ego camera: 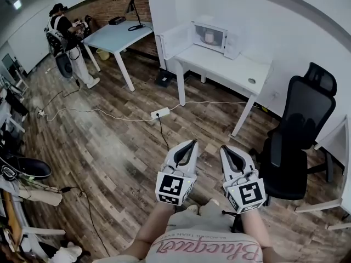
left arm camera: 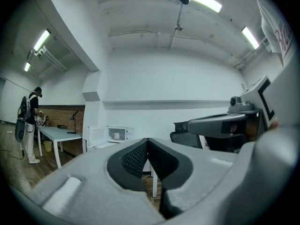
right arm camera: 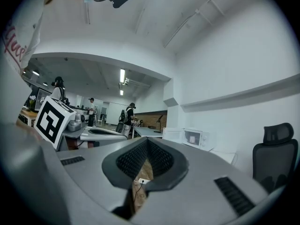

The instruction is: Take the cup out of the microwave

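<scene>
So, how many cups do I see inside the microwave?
1: a pale cup stands inside the open microwave on the white desk; another could hide behind it.

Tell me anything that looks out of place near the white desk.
The door of the microwave stands open with the cup inside. A power strip lies out on the open floor, a likely trip hazard.

The left gripper (left arm camera: pixel 148 141) fills the near foreground, its dark padded jaws closed together with nothing between them. Beyond their tip, by the far white wall, a white microwave (left arm camera: pixel 131 133) sits on a desk (left arm camera: pixel 106 145), its door (left arm camera: pixel 96 135) swung open to the left, a pale cup (left arm camera: pixel 116 136) inside. The right gripper (left arm camera: pixel 193 125) reaches in from the right, over a black chair (left arm camera: pixel 184 138). Far left, a person (left arm camera: pixel 28 121) stands by a second desk (left arm camera: pixel 58 131)
</scene>
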Demonstrator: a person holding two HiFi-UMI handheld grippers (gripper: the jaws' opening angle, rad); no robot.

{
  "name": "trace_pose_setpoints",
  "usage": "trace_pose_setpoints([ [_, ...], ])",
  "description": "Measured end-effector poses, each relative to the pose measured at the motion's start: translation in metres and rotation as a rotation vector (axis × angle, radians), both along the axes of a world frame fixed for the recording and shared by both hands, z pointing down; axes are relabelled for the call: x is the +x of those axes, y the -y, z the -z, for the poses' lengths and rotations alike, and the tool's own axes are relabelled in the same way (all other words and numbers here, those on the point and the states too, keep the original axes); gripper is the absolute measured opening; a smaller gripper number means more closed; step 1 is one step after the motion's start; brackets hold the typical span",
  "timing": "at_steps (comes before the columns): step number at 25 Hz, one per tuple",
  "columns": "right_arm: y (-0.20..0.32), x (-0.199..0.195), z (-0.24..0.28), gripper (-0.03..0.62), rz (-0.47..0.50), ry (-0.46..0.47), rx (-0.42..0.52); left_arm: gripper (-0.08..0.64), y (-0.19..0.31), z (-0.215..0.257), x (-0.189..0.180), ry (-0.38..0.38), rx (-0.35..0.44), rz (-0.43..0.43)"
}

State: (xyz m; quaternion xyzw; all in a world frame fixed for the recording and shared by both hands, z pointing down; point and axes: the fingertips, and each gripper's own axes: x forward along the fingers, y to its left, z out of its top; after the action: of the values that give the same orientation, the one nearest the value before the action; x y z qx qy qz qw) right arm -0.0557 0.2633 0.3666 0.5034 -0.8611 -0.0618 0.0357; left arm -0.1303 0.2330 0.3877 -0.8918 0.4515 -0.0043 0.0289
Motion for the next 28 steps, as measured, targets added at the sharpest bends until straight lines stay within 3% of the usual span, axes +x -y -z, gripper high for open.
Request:
trace_pose_setpoints([
  [7, 0.018, 0.013, -0.006, 0.011, -0.065, 0.006, -0.026, 0.005, 0.013, -0.002, -0.001, -0.01, -0.009, -0.014],
  [14, 0.052, 0.022, -0.02, 0.011, -0.071, 0.039, -0.063, 0.005, 0.05, -0.006, -0.025, -0.051, -0.039, 0.065],
  [28, 0.166, 0.03, -0.002, 0.011, -0.014, 0.048, -0.032, 0.005, 0.16, 0.008, 0.019, -0.022, -0.018, 0.024],
])
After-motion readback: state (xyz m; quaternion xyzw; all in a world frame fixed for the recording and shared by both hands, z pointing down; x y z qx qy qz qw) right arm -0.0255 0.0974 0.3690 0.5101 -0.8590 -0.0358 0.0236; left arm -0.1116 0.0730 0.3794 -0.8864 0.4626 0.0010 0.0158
